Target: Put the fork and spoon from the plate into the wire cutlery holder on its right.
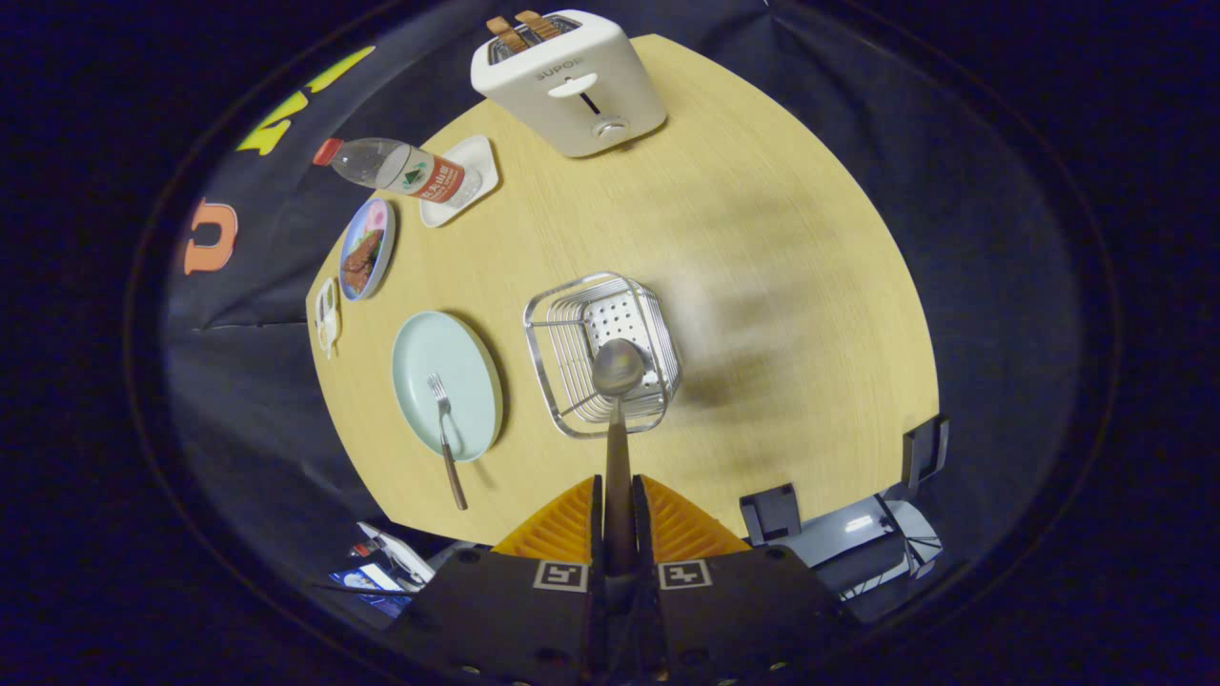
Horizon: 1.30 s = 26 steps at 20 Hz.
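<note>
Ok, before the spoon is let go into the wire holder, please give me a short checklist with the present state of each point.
1. Gripper shut on the spoon handle: ok.
2. Spoon bowl over the wire cutlery holder opening: ok.
3. Spoon low enough to release: cannot tell.
4. Holder upright on the table: ok.
5. Fork still on the plate, waiting: ok, handle overhangs the rim.

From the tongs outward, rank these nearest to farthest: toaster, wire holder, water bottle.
Tongs grip the spoon by its handle.
1. Wire holder, just ahead, under the spoon's bowl.
2. Water bottle, far left, lying on a tray.
3. Toaster, at the table's far edge.
</note>
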Each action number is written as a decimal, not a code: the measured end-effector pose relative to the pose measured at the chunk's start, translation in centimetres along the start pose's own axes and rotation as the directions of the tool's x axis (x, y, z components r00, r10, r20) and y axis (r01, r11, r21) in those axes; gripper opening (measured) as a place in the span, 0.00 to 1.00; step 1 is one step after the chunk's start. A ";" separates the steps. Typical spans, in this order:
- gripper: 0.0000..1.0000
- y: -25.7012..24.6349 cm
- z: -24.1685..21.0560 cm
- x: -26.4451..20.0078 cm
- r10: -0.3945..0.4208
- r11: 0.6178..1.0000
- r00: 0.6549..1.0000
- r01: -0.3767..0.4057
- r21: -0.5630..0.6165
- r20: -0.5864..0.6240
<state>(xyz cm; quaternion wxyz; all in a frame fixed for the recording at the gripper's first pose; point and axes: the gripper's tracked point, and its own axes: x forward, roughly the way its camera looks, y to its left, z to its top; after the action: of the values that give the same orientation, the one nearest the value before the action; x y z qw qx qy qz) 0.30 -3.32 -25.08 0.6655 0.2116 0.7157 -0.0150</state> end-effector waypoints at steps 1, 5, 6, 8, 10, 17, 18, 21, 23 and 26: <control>0.12 0.0 0.3 -0.3 0.009 1.000 1.000 -0.010 0.003 0.015; 0.44 0.4 1.5 -1.3 0.024 0.997 0.992 -0.014 -0.078 0.126; 0.59 0.4 2.1 -1.7 0.012 0.993 0.984 0.009 -0.118 0.176; 0.89 0.8 3.5 -3.1 -0.001 0.981 0.960 0.055 -0.186 0.280; 0.96 1.7 4.2 -4.1 -0.004 0.966 0.930 0.098 -0.238 0.367; 0.97 8.4 1.4 -5.8 0.063 0.911 0.846 0.168 -0.377 0.529; 0.97 9.6 0.3 -5.2 0.070 0.899 0.849 0.173 -0.401 0.524; 0.97 13.4 -3.4 -1.9 0.088 0.878 0.875 0.157 -0.452 0.476; 0.97 15.8 -5.5 0.5 0.094 0.874 0.896 0.134 -0.466 0.433; 0.97 18.5 -8.0 4.0 0.081 0.864 0.918 0.130 -0.486 0.388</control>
<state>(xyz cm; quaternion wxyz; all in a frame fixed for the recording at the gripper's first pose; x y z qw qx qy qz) -1.42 17.07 -23.18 0.8278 0.0144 0.5478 0.1206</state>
